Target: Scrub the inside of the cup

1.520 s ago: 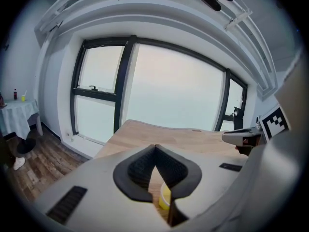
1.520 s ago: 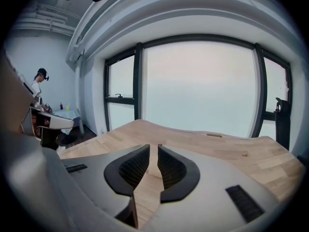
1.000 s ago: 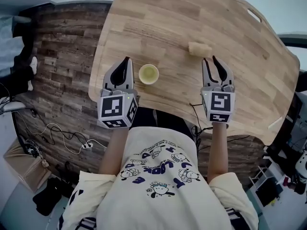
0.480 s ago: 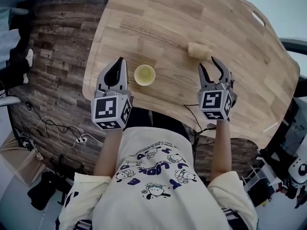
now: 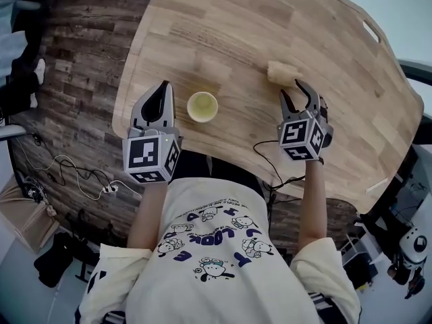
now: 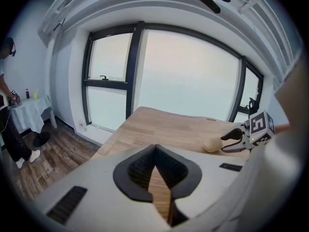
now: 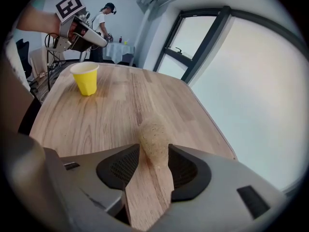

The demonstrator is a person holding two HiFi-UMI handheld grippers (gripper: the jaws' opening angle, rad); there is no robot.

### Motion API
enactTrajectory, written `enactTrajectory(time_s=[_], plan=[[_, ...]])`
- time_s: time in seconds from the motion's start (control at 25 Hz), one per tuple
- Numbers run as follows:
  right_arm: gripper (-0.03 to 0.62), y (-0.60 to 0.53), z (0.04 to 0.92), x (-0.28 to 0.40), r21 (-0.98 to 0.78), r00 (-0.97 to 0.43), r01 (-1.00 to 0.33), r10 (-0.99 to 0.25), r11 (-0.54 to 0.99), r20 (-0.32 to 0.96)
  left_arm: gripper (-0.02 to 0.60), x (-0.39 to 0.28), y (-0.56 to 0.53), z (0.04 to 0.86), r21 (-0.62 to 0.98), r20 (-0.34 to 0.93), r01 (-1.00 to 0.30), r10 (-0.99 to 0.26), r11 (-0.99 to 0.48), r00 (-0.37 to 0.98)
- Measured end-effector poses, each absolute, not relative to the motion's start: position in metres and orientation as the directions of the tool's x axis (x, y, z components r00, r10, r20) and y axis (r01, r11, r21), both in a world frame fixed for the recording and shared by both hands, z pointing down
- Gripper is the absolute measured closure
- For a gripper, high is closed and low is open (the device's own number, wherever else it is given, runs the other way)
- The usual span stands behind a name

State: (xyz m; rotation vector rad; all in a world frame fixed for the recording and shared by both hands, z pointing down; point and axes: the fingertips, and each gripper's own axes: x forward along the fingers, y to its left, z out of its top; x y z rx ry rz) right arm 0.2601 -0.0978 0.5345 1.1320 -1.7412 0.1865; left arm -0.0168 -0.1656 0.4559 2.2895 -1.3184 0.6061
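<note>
A yellow paper cup (image 5: 202, 106) stands upright on the wooden table (image 5: 236, 32), near its front edge; it also shows as the cup (image 7: 86, 78) at the left of the right gripper view. My left gripper (image 5: 162, 90) is just left of the cup, jaws shut and empty, and its own view shows the left gripper (image 6: 155, 150) closed over bare wood. A tan sponge (image 5: 282, 72) lies further right. My right gripper (image 5: 293, 90) stands open right behind it. The sponge (image 7: 153, 140) lies between the spread jaw tips, untouched by the pads.
The table's right side has a slot cut-out (image 5: 372, 30). Cables (image 5: 74, 177) lie on the plank floor to the left. In the right gripper view a person (image 7: 102, 19) stands by a white-clothed table (image 7: 118, 50) far off. Large windows (image 6: 188, 76) lie beyond the table.
My right gripper's jaws have spread wider and it has moved forward to the sponge. The left gripper stays shut beside the cup.
</note>
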Motion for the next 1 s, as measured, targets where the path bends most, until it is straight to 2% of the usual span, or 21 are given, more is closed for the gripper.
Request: enactTrajectory(time_s=[0.32,0.64,1.0], plan=[[0.390,-0.112,0.551,0.265,0.365,-0.035,-0.762,-0.597,0.535,0.801,0.560,-0.022,-0.166,0.461,0.146,0.579,-0.887,-0.690,-0.437,0.435],[0.390,-0.125,0.557,0.270,0.249,-0.097,-0.843,-0.591,0.476,0.801,0.560,-0.025,-0.163,0.463,0.148,0.585,-0.895,-0.692,-0.422,0.423],[0.427,-0.139,0.562,0.279,0.150,-0.140,-0.903,-0.606,0.403,0.783,0.560,-0.027,-0.157,0.469,0.148,0.602,-0.904,-0.689,-0.401,0.404]])
